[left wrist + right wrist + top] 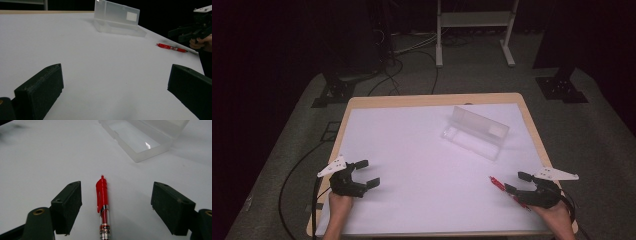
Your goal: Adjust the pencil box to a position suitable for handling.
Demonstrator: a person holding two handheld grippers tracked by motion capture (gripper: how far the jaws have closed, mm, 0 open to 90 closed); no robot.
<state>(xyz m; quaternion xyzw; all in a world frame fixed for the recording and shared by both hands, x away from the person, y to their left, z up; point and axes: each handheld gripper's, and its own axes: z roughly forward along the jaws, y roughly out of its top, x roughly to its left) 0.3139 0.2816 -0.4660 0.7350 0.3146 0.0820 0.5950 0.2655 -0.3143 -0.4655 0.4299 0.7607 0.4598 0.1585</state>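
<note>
Two black pads of the right gripper (pixel 116 207) stand wide apart with the red pen (pixel 102 205) lying between them, closer to the one on the view's left and touching neither, so nothing's actually held yet. The pen sits flat on the white table (pixel 412 165), its clip end pointing away toward the clear plastic case (pixel 142 140), which lies open a bit farther up the table with its lid tipped upright. In the high view the pen (pixel 499 185) is just in front of the right gripper (pixel 516 182), near the table's right edge and well short of the case (pixel 474 132). Handling-wise it's probably a light, stiff little thing with a smooth round plastic barrel, so it'll likely want to roll or squirt out if it gets pinched off-centre. Best bet looks like the middle of the barrel, around where the red cap part meets the clear section, jaws squared across it and low to the table. The clip end could snag. The case looks thin and light too, so a nudge might shove it around. Way over on the far side from the pen, the left gripper (pixel 363 172) hangs over bare table with its jaws spread wide and nothing in them.
</note>
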